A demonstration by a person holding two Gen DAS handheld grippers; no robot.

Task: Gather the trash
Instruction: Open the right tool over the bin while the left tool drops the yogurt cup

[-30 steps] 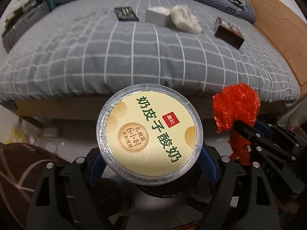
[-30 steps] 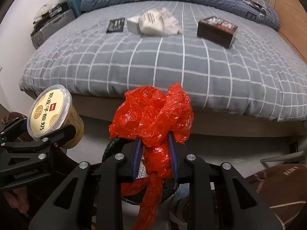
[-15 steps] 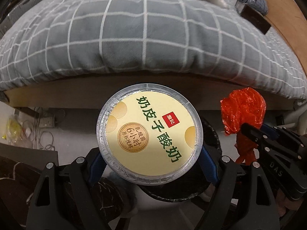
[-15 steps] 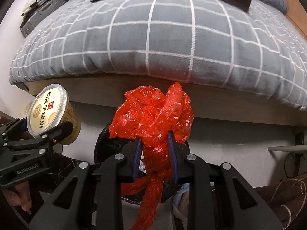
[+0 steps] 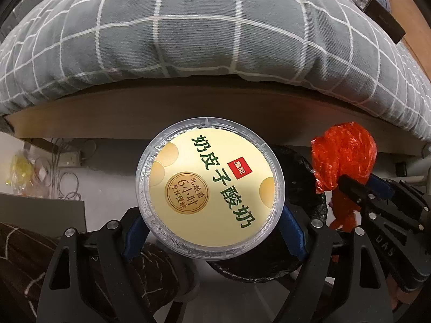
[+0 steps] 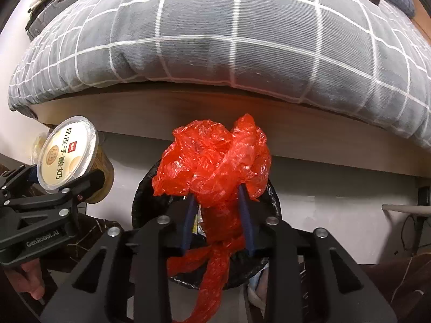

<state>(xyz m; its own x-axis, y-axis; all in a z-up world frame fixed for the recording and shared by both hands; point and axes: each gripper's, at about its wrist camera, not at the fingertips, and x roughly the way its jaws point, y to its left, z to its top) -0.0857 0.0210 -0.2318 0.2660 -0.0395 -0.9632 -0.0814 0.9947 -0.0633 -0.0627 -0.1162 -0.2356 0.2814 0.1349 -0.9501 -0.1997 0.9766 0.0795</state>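
My left gripper (image 5: 212, 231) is shut on a yogurt cup (image 5: 210, 185) with a cream lid and green Chinese lettering; the cup also shows in the right wrist view (image 6: 67, 158). My right gripper (image 6: 218, 215) is shut on a crumpled red plastic bag (image 6: 215, 161), which also shows in the left wrist view (image 5: 342, 161). Both are held over a bin lined with a black bag (image 6: 142, 202), on the floor in front of the bed; its rim shows behind the cup in the left wrist view (image 5: 309, 177).
A bed with a grey checked cover (image 5: 215, 40) and a wooden frame (image 6: 215, 107) fills the upper half. A dark box (image 5: 382, 18) lies on it at the right. Cables and a power strip (image 5: 67, 161) lie on the floor at left.
Both grippers have dropped lower and closer to the bed's edge. The bed top has slid out of view and the black-lined bin has come into view beneath them. Both grips are unchanged.
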